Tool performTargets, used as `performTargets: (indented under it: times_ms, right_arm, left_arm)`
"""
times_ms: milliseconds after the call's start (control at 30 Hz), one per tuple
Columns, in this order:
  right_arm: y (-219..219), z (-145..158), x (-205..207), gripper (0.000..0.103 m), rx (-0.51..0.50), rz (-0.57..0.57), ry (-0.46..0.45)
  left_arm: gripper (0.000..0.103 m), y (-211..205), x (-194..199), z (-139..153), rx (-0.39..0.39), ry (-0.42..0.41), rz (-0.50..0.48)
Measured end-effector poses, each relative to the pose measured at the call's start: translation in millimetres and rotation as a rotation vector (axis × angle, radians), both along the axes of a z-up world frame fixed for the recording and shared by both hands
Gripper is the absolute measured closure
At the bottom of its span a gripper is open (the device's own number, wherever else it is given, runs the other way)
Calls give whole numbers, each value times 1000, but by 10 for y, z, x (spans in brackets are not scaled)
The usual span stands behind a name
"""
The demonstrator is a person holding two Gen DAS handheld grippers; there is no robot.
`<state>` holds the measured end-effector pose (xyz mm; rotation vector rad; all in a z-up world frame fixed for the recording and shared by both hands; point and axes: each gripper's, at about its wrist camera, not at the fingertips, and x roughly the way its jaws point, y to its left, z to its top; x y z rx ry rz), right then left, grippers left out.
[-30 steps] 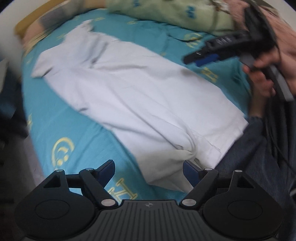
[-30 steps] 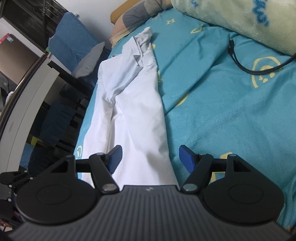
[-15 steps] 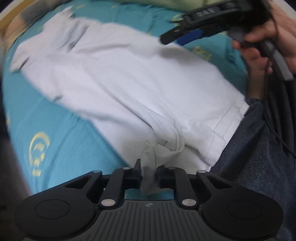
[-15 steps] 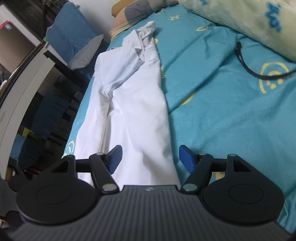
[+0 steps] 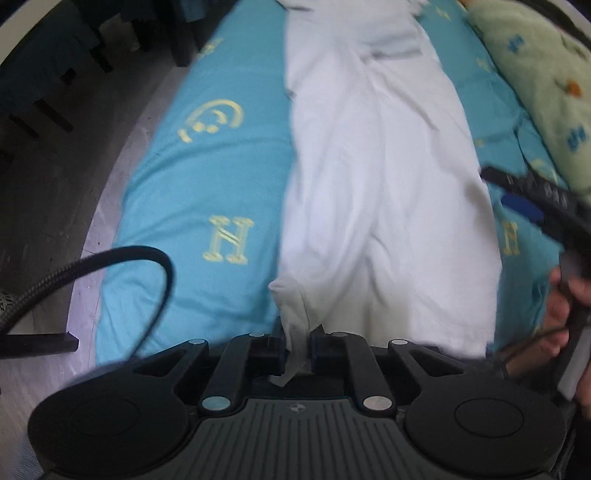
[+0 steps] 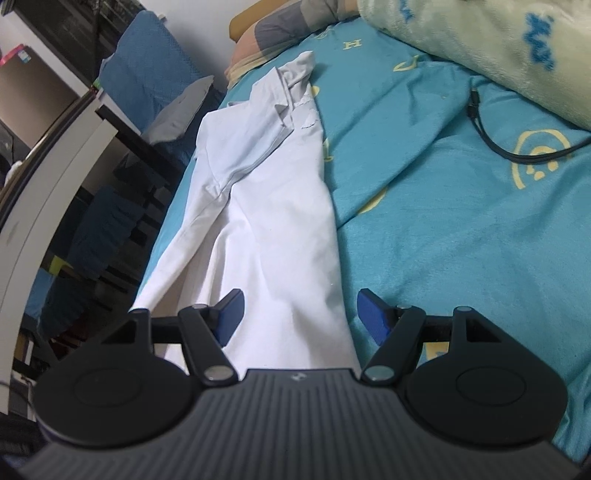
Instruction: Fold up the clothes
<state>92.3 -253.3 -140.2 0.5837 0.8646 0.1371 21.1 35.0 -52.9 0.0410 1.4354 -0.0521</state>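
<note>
Your left gripper (image 5: 297, 347) had its jaws pressed nearly together, pinching a bunched corner of the white shirt (image 5: 384, 192) at the garment's near edge; a small flap of cloth poked out below the pads. Your right gripper (image 6: 297, 314) had its jaws spread wide, with nothing pinched; its blue pads (image 6: 231, 310) sat over the shirt's near end, and the right pad stood over the sheet just beside the shirt's edge. Whether either pad touched the fabric could not be told. In the left wrist view that same gripper showed at the right edge, held in your hand (image 5: 561, 314).

From your pinched corner the shirt ran lengthwise away from you across the turquoise bedsheet (image 5: 207, 184), which was printed with yellow letters and smiling faces. The cloth lay mostly flat, with long wrinkles and one sleeve folded over the body. Its collar (image 6: 291, 92) lay at the far end, near a striped pillow (image 6: 273, 33).

To the right of the shirt a black cable (image 6: 517, 147) curved across the sheet, and beyond it lay a pale green blanket (image 6: 498, 51) with blue markings.
</note>
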Motion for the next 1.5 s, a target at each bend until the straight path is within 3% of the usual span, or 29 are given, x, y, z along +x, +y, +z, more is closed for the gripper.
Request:
performTargets:
  times_ms: [67, 167, 200, 233, 300, 400, 433, 500, 600, 700, 800, 867, 1000, 1100, 1133, 1233, 1367, 1500]
  right_arm:
    - [-26, -2, -31, 33, 2, -1, 4]
    - [-49, -34, -114, 33, 24, 12, 31]
    - [-66, -52, -154, 33, 40, 14, 46]
    - [-82, -69, -194, 33, 57, 15, 60]
    - [-123, -101, -283, 33, 83, 6, 88]
    - [-194, -144, -359, 32, 116, -39, 139]
    - [-211, -157, -369, 32, 125, -50, 155]
    - [-214, -235, -359, 21, 164, -59, 208]
    - [-186, -323, -342, 20, 201, -63, 264]
    - [-110, -321, -379, 20, 192, -51, 292]
    - [10, -304, -468, 20, 189, -16, 340]
    - [123, -303, -538, 20, 180, 17, 379]
    - [504, -229, -634, 20, 64, 124, 425]
    - [711, -153, -692, 30, -18, 180, 416]
    - [755, -129, -713, 40, -43, 190, 412]
    - [776, -29, -775, 89, -91, 198, 389]
    - [773, 300, -876, 91, -112, 223, 295]
    - [567, 913, -1003, 91, -70, 155, 150]
  left_arm:
    - [86, -241, -76, -117, 11, 38, -69]
    - [64, -471, -126, -189, 10, 46, -164]
    - [51, -501, -123, -189, -7, 48, -176]
    - [41, -467, -98, -166, -50, 52, -160]
    - [34, -308, -15, -73, -132, 29, -96]
    - [16, -3, 124, 37, -211, -42, 20]
    - [14, 111, 171, 56, -225, -72, 60]
    - [14, 322, 274, 54, -239, -118, 139]
    - [14, 537, 473, -177, -191, -100, 233]
    - [14, 633, 568, -536, -181, -22, 260]
    - [15, 535, 563, -813, -223, 96, 227]
    - [18, 470, 522, -790, -258, 111, 180]
    - [44, 378, 367, -739, -308, 159, 105]
    - [75, 340, 216, -629, -321, 126, 44]
    - [87, 344, 170, -585, -324, 109, 34]
    - [95, 395, 59, -431, -352, 53, 32]
    - [96, 564, -65, -83, -473, -36, 105]
    - [97, 692, -116, 500, -582, -150, 170]
